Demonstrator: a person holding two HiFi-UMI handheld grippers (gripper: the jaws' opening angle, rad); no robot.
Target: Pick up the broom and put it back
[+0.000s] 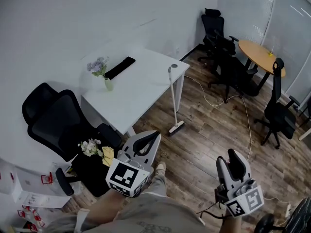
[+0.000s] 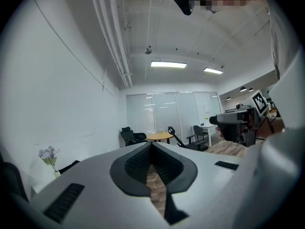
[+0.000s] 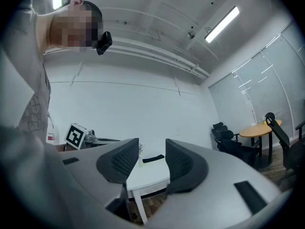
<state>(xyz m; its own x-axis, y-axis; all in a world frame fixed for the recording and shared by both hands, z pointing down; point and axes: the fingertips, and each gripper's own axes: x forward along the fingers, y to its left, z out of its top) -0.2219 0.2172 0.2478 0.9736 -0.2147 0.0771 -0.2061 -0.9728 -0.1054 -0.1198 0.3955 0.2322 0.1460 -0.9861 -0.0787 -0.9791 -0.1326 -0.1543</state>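
The broom, white with a long handle and a flat head, stands on the wooden floor and leans on the near corner of the white table. Both grippers are low in the head view, well short of the broom and apart from it. My left gripper points toward the table with its jaws closed together and nothing between them. My right gripper is further right; its jaws stand apart and empty, aimed at the table.
A black office chair with a flower bunch on its seat stands at the left. A vase of flowers and a black pad are on the table. More chairs and a round wooden table fill the back right; cables cross the floor.
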